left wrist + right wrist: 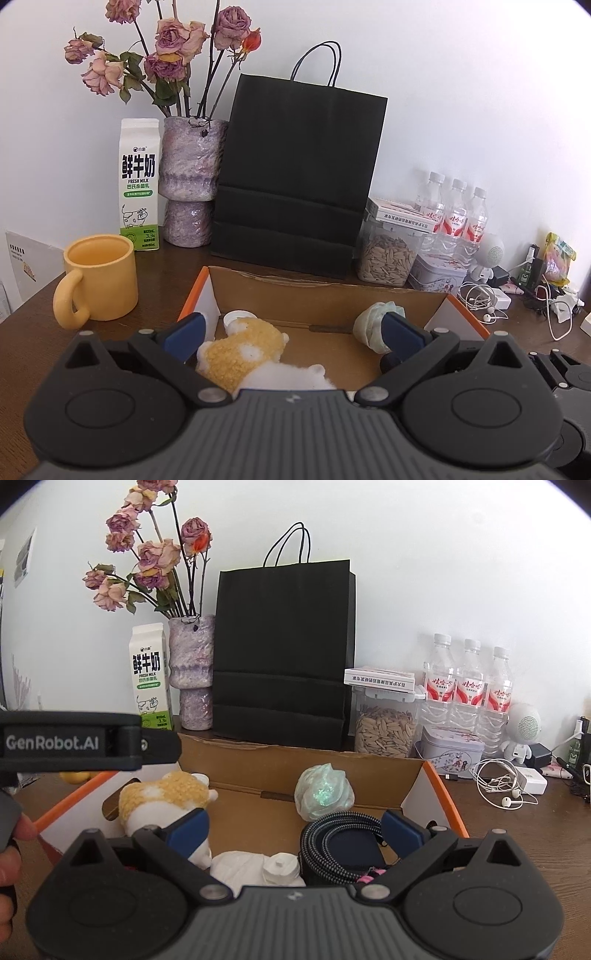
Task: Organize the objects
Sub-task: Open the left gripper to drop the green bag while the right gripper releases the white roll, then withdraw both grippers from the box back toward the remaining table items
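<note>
My left fingers (293, 334) stand wide apart above the cardboard box (325, 291), gripping nothing. Below them lies the plush toy (243, 350) — nubby yellow fleece with white patches — its long axis running from near my camera away toward the box's left wall (which end is the head I cannot tell). By the right pad sits a crumpled pale-green bundle (369, 326), glossy and lumpy.

My right fingers (293, 830) are equally spread and empty, over the same box's near-right part. Under them a braided black-and-white strap (340, 834) lies coiled in a flat oval, its long axis left to right; beside it sits a white plastic piece (258, 867) with a round cap.

On the dark wooden tabletop (33, 332) — a matte yellow mug (98, 280), smooth and cylindrical, handle toward me.
</note>
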### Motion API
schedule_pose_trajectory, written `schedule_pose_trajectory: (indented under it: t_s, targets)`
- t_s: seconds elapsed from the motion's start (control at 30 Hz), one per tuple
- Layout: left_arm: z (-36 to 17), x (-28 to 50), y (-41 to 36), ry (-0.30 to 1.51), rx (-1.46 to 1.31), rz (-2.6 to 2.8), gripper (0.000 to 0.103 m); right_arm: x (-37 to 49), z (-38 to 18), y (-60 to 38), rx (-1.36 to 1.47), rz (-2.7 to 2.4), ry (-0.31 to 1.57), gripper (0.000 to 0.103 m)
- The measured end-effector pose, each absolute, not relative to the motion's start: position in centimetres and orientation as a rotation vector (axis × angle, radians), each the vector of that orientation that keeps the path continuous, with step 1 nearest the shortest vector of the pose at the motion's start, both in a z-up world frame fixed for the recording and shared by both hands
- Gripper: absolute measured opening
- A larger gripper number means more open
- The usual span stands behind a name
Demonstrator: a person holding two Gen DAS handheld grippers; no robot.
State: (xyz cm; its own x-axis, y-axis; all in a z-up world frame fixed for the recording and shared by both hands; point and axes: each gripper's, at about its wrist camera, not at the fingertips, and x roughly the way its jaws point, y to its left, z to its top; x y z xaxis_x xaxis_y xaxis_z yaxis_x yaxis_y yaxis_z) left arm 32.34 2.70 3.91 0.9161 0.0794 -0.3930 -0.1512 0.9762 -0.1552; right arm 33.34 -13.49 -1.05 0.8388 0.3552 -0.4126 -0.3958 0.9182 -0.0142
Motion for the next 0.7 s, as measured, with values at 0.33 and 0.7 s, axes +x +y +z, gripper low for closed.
schedule_pose_trajectory:
  t_s: [0.33,0.7]
  targets:
    - [3.9,28.9,2.9,0.397,-0.184,0.126,0.103,29.5,-0.6,-15.1,-0.087,0.422,0.4,0.101]
    - [3.1,24.4,4.2,0.446,-0.145,0.147,0.103,24.8,-1.4,-17.3,-0.149,0.469,0.452,0.101]
